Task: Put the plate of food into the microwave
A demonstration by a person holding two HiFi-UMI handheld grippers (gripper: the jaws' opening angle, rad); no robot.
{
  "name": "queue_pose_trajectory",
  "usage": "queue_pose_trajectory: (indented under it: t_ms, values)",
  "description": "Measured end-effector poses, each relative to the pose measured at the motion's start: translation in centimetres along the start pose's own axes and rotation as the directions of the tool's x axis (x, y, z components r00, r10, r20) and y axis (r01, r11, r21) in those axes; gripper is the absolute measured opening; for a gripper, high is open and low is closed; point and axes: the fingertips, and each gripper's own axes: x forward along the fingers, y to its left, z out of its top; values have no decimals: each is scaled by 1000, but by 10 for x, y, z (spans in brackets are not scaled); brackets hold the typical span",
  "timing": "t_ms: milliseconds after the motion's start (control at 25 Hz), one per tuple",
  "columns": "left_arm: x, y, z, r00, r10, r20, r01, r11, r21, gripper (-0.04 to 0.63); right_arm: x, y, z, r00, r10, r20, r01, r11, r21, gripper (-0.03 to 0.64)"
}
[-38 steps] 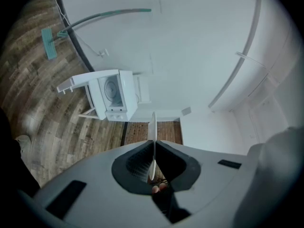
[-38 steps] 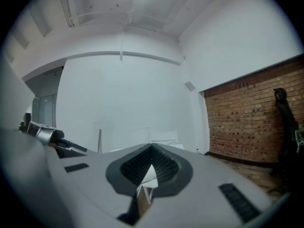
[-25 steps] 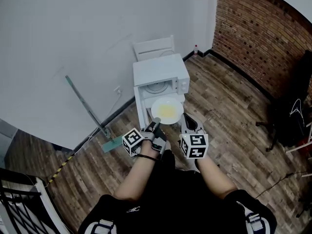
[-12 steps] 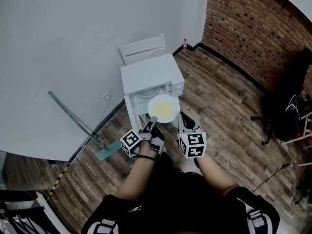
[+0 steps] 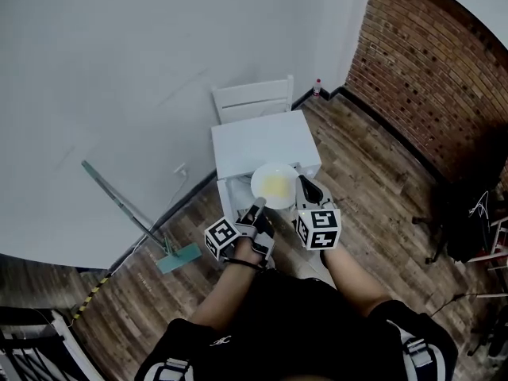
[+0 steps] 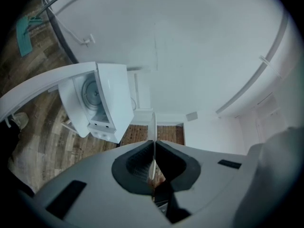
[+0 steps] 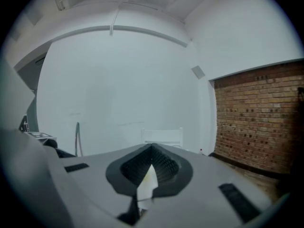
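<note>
A white plate (image 5: 275,186) of yellow food is held level in front of the white microwave (image 5: 264,144). The microwave stands on the floor with its door (image 5: 225,199) swung open to the left. My left gripper (image 5: 255,210) is shut on the plate's near-left rim and my right gripper (image 5: 306,191) on its right rim. In the left gripper view the plate (image 6: 153,127) shows edge-on between the shut left gripper (image 6: 153,148), with the open microwave (image 6: 102,103) to the left. The right gripper (image 7: 149,167) pinches a white bit of plate (image 7: 148,184).
A white chair (image 5: 252,99) stands against the wall behind the microwave, and a small bottle (image 5: 318,86) sits in the corner by the brick wall (image 5: 429,70). A long-handled mop with a teal head (image 5: 178,257) leans at the left. Dark gear (image 5: 476,205) stands at the right.
The plate has moved forward with both grippers and now sits closer to the microwave's open front. The head view has shifted, so the microwave appears nearer the hands.
</note>
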Motion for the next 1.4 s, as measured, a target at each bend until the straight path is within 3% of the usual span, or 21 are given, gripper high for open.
queue_pose_trajectory:
  t_ms: [160,360,680,840,1120,1200,1400]
  values:
    - [17,1,24,1000,-22,6,22,1000,8,14,29,5,3,1000,22,-21,-22,999,-28,5]
    - [40,3,36,998,-28,53,27,1000,13,14,48,-10,3,999,30,-16,-32,987,-157,5]
    - [60,13,19,987,-37,157,41,999,-26,14,76,-38,-13,986,152,-65,-159,980,-121,5]
    - [55,33,10,965,-9,261,25,998,-56,14,82,-44,-34,964,241,-113,-253,961,-110,5]
    - [30,87,8,902,30,430,21,993,-112,15,94,-28,-85,908,372,-191,-399,908,-130,5]
    - [27,98,6,896,26,443,24,994,-107,14,97,-22,-100,901,386,-197,-414,902,-127,5]
    - [28,143,2,904,20,427,18,996,-86,15,101,-10,-142,897,399,-189,-422,901,-102,5]
